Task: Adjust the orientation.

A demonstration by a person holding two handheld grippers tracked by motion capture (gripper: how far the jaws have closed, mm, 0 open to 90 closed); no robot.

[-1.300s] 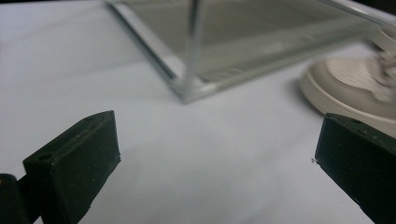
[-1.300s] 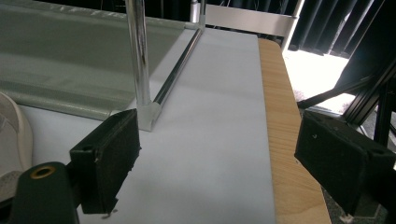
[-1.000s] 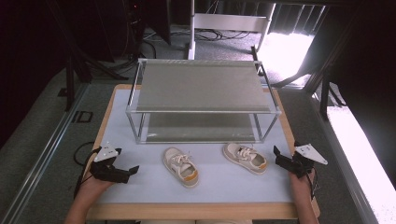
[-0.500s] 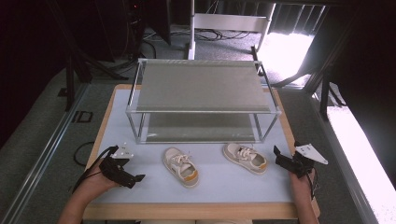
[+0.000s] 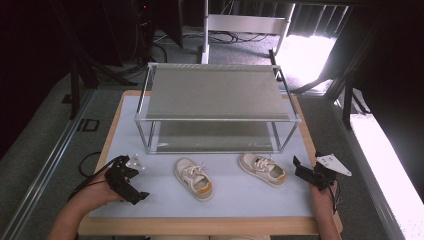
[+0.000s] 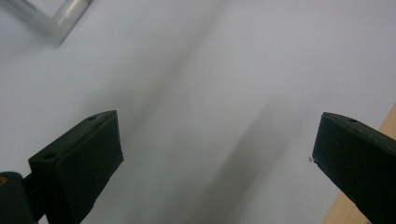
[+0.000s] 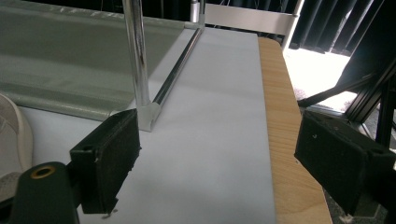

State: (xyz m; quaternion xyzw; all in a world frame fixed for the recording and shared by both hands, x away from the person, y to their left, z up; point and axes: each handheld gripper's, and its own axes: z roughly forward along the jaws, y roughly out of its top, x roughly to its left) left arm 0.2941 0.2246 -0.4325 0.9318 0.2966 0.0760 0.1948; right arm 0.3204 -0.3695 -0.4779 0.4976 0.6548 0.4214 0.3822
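Two small shoes sit on the white mat [image 5: 150,130] of the tabletop [image 5: 320,227], both just in front of the metal rack [image 5: 215,90]. The left shoe [image 5: 194,178] is cream with an orange patch at the heel end, laces up, angled so that end points toward the near edge. The right shoe [image 5: 262,169] is cream too, lying at a slant, near the rack's front right leg [image 7: 137,60].

Left gripper [image 5: 126,177] is at the near left corner of the mat, well apart from the left shoe, held in the person's left hand [image 5: 95,192]. Its jaws stand wide open and hold nothing. In the left gripper view they frame only bare mat, with a strip of the wooden tabletop edge at the lower right and a bit of the rack's frame in the upper left corner. The picture there is soft, slightly blurred.

Right gripper [image 5: 309,172] is at the right side of the mat, just beside the right shoe but not touching it. Its jaws are spread wide as well, nothing between them. In the right gripper view the rack's leg rises just past the left jaw, the lower shelf [image 7: 60,56] stretches away behind it, and a pale sliver of the right shoe sits at the far left edge. The wooden border runs up between the jaws toward the right one.

Both shoes rest flat on the mat, side by side, apart from each other.
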